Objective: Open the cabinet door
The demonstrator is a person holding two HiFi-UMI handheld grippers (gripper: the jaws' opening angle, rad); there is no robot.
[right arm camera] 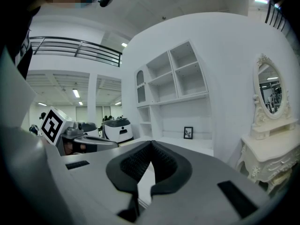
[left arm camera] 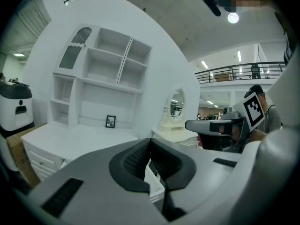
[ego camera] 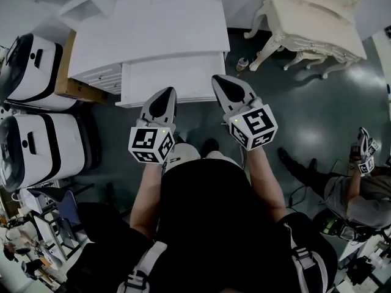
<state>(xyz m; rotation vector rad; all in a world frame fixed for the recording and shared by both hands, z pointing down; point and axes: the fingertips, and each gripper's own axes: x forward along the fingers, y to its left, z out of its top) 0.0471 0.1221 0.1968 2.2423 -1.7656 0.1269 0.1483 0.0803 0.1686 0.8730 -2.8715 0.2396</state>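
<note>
The white cabinet desk (ego camera: 153, 35) stands in front of me, with open shelves (left arm camera: 112, 64) above its top. A white panel (ego camera: 174, 78) juts out of its front toward me. My left gripper (ego camera: 162, 99) hovers just short of that panel's near edge. Its jaws are shut with nothing between them (left arm camera: 150, 142). My right gripper (ego camera: 227, 85) is level with it to the right, near the panel's right corner. It is shut and empty as well (right arm camera: 151, 145). Neither gripper touches the cabinet.
Two white machines (ego camera: 36, 66) (ego camera: 43, 148) and a cardboard box (ego camera: 73, 87) stand on the left. An ornate cream dressing table (ego camera: 317, 23) is on the right, with a small bottle (ego camera: 242, 63) on the floor by its leg. Another person (ego camera: 360, 188) sits at far right.
</note>
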